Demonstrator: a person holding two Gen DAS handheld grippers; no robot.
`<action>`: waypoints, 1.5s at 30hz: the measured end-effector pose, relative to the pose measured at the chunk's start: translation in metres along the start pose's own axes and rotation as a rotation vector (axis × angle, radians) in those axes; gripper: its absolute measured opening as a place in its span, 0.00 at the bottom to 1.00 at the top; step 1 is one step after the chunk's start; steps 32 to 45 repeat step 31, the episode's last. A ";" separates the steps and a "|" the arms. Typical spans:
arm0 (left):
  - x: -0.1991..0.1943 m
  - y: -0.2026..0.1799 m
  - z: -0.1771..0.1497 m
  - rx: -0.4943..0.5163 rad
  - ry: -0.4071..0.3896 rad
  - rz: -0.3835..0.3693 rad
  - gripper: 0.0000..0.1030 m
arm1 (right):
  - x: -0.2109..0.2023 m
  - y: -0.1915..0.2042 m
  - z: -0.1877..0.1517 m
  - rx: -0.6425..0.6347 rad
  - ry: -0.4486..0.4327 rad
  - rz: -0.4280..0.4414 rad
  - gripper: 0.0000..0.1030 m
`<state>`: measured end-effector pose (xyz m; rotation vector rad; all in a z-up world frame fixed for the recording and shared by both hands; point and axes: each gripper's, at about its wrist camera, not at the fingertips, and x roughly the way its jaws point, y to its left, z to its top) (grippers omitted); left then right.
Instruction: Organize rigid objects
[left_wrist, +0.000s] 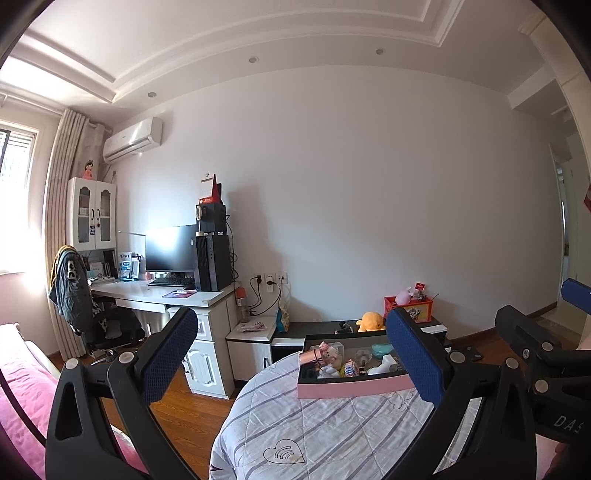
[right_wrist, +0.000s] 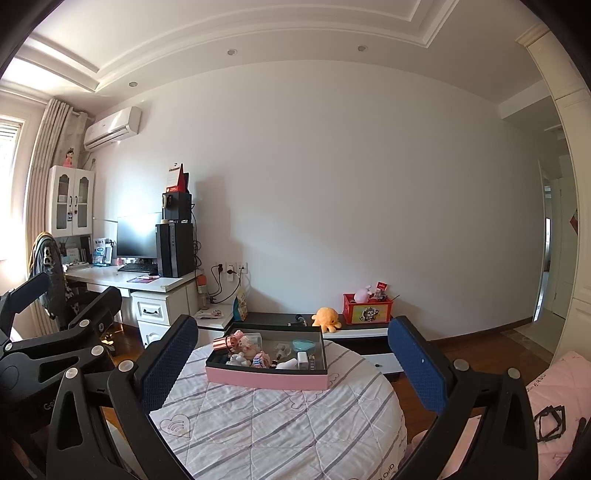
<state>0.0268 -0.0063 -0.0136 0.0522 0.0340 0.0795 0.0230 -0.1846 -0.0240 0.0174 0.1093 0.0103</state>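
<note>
Bedroom walls, pale and bare, fill most of both views, with a window and curtain at the far left. Next to them stands a white desk (right_wrist: 110, 282) carrying a dark monitor (right_wrist: 138, 236) and a black computer tower (right_wrist: 175, 249). Further right, a low dark cabinet (right_wrist: 280, 317) runs along the far wall, holding a yellow plush toy (right_wrist: 325, 317) and a red box (right_wrist: 367, 310) with small toys in it.

Nearer, a round surface under a striped quilt (right_wrist: 280, 417) carries the task's thing: a pink tray (right_wrist: 266, 378) with a dark interior, sitting toward the quilt's far edge. Inside lie jumbled small items, among them a rose-gold cylinder at the left, pale figurines in the middle and a teal dish toward the back right; exactly what each is, I cannot tell.

The left gripper (left_wrist: 291, 358) hangs released, its blue pads spread wide and empty, with the tray ahead and to its right. The right gripper (right_wrist: 293, 360) is likewise spread and holds nothing, and the tray shows centred between its pads, further off. Neither touches anything.

Several risks stand out. The quilt is soft, so pressing down on the tray could tilt it and shift its contents. The small items lie close together, so a wide-open approach may knock neighbours aside. The cylinder would likely roll if nudged. The two tools also hover close side by side and could collide when reaching in.
</note>
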 end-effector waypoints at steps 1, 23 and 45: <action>0.001 -0.001 0.000 -0.001 0.001 -0.003 1.00 | 0.000 0.000 0.000 0.001 -0.001 0.003 1.00; 0.002 0.001 -0.008 0.001 0.005 -0.005 1.00 | -0.002 0.000 0.002 0.006 0.000 0.006 1.00; 0.002 0.004 -0.009 -0.003 0.008 -0.014 1.00 | -0.003 0.001 0.002 0.002 -0.003 0.005 1.00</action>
